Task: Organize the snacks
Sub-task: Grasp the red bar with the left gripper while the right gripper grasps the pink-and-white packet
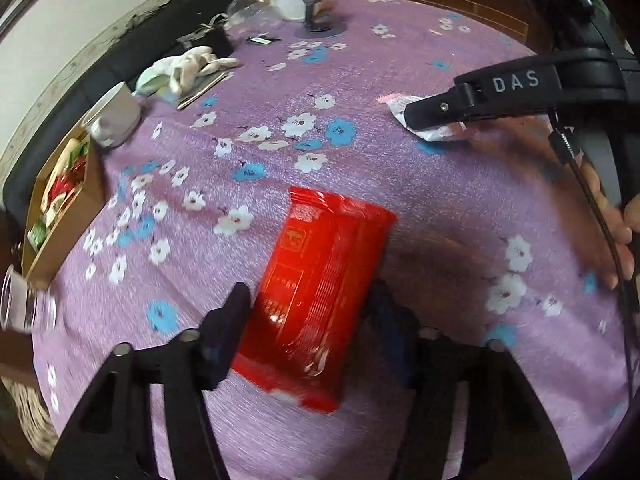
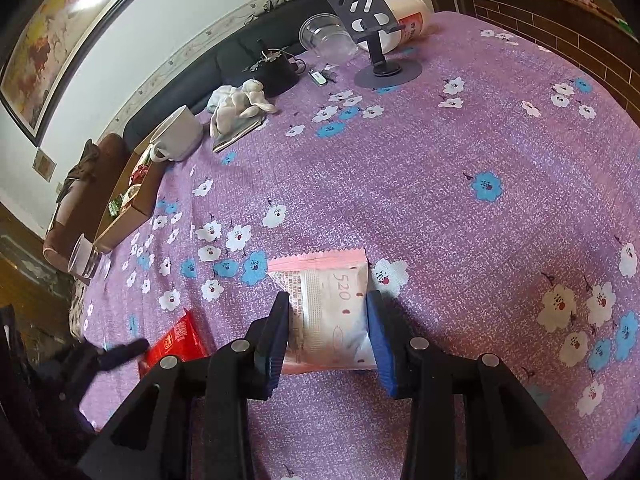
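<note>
The left gripper [image 1: 310,312] is straddling the red pack [image 1: 320,292] lying on the purple cloth [image 1: 360,80], its fingers sitting at either long side. Whether they are already pinching is hard to say, since that view is blurring; I cannot tell. The right gripper [image 2: 328,320] is squeezing the pink-and-white pack [image 2: 328,312] across its middle, both pads pressing the wrapper's sides, with the pack resting on the cloth near the front edge.

Both snacks look bound for the cardboard box [image 1: 60,220] at the far left, which is already holding wrapped sweets. To do this well, I would be gripping each pack at its waist rather than its crimped end, lifting straight before swinging over, and keeping clear of the mug [image 1: 114,120] touching the box's far end and the glass [image 1: 24,304] standing at its near end.

Counting: two loose packs, one red, one pink; one box; one mug; one glass by the box; one phone stand [image 2: 374,36]; one clear cup [image 2: 326,36] tipped beside it.
</note>
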{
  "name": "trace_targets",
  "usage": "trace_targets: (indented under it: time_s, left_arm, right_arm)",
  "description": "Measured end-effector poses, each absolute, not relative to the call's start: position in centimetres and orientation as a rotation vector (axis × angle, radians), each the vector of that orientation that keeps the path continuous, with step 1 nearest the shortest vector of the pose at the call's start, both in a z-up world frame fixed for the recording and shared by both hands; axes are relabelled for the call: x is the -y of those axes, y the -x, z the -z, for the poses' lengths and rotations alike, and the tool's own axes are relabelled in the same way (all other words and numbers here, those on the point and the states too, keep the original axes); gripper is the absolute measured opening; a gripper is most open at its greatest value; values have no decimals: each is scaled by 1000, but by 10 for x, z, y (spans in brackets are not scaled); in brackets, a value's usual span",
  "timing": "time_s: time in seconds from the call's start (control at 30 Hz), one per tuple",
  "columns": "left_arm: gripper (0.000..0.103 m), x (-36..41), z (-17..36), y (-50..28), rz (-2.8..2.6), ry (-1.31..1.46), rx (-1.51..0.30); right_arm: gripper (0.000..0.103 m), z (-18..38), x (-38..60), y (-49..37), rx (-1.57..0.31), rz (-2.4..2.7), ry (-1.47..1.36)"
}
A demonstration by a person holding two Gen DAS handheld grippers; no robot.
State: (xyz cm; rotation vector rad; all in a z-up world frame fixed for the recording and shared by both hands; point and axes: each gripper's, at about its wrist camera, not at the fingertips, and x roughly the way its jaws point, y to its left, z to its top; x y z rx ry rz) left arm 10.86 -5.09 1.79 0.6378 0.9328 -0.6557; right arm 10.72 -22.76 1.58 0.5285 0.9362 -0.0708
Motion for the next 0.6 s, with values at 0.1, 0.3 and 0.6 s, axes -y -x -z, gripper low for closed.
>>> trace_targets:
  time_s: [0.1, 0.3, 0.6]
  left_arm:
    - [50, 54, -18, -95, 605, -617, -938]
    - [48, 44, -22, -62, 473, -462, -966]
    - [16, 20, -49, 10, 331, -384, -852]
  right_arm:
    - [40, -16, 229, -107, -939, 55, -547]
    - [39, -17, 223, -105, -950, -8, -576]
    - [38, -25, 202, -101, -933, -80, -540]
